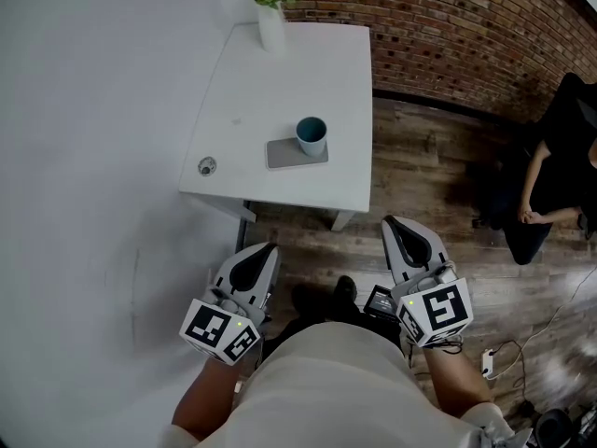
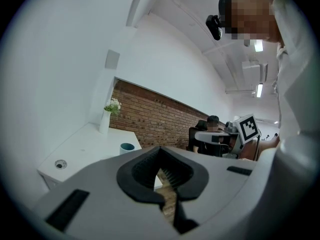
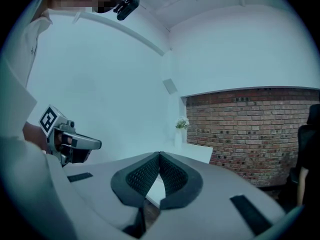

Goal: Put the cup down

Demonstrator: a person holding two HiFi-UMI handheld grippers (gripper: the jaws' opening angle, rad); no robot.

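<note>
Before the table [image 1: 280, 91], left tongs [image 1: 264, 250] and right tongs [image 1: 395, 224] closed, empty.

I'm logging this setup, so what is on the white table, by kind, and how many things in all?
Cup: 1
Vase with flowers: 1
Grey pad under the cup: 1
Round metal fitting: 1
Total: 4

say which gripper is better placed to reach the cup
Left, slightly: the left gripper faces the table, with the cup showing ahead in its view. The right gripper sits beyond the table's right edge. Both are shut.
</note>
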